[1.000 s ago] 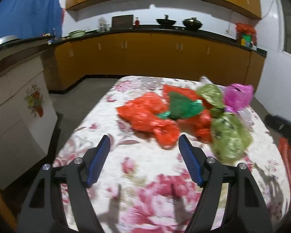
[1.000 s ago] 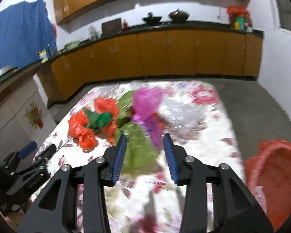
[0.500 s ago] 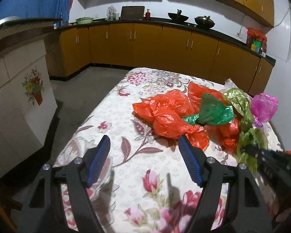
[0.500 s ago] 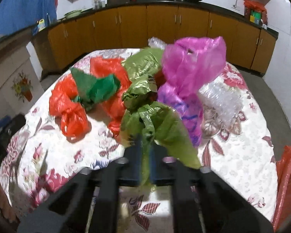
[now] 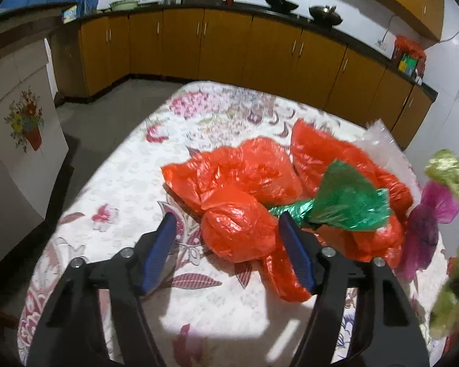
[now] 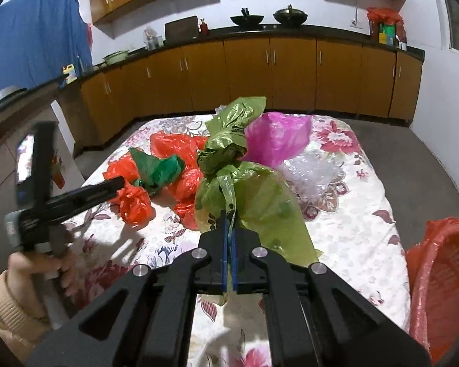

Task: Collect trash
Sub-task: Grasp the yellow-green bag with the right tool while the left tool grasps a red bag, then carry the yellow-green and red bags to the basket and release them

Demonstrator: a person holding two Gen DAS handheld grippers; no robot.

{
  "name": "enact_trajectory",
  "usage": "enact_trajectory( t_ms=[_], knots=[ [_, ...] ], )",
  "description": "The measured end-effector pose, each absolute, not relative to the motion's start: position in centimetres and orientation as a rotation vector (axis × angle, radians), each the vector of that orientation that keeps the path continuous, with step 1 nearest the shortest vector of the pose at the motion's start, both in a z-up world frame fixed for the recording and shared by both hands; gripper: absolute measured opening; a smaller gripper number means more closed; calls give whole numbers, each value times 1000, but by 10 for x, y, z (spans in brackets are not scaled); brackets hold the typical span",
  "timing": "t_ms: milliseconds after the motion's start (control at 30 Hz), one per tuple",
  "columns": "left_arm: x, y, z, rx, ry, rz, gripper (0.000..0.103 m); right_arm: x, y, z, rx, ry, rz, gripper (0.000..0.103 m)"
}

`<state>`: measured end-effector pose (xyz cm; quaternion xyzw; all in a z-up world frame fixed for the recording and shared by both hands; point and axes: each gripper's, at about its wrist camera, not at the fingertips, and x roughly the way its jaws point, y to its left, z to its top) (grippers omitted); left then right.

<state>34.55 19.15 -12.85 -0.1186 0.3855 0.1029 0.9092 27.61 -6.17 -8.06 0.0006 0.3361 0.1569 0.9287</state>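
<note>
Right gripper [image 6: 228,229]: pinching the olive-green bag [image 6: 260,195], jaws closed on its handle.
Left gripper [image 5: 226,229]: jaws closing, not yet touching the red bag [image 5: 238,232] between them.

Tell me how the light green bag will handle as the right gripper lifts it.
Likely floppy: the green bag is thin crumpled film, pinched at its knotted strip by the right gripper. Probably light; it bulges loosely. It may drag the pink bag pressed against it.

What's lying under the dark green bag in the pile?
The dark green bag rests on the red bags, its twisted tail across the nearest knotted one. Floral tablecloth shows around the pile; whatever lies beneath the red bags is covered.
</note>
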Motion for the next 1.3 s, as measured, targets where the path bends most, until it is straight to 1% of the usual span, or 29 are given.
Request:
enact_trajectory(
  t_ms=[100,133,200,233,333,667,833,1133,1300],
  knots=[
    [351,191,-136,-260,819,199,55,271,-64,-81,-9,686,319,2],
    [352,190,-137,-261,823,192,46,269,-65,-82,-11,688,318,2],
    [353,188,-137,-253,818,190,41,267,-69,-83,-7,695,314,2],
    [352,187,-136,-246,810,190,36,267,-70,-83,-6,696,313,2],
    [345,185,-132,-236,793,183,32,262,-75,-82,-3,695,305,2],
    [297,183,-104,-203,723,178,31,242,-104,-64,10,638,260,2],
    [270,169,-83,-202,679,141,31,233,-124,-57,31,616,212,2],
    [239,104,-44,-136,615,-20,31,215,-171,-48,80,590,98,2],
    [231,61,-33,-111,601,-128,31,200,-197,-43,105,571,30,2]
  ],
)
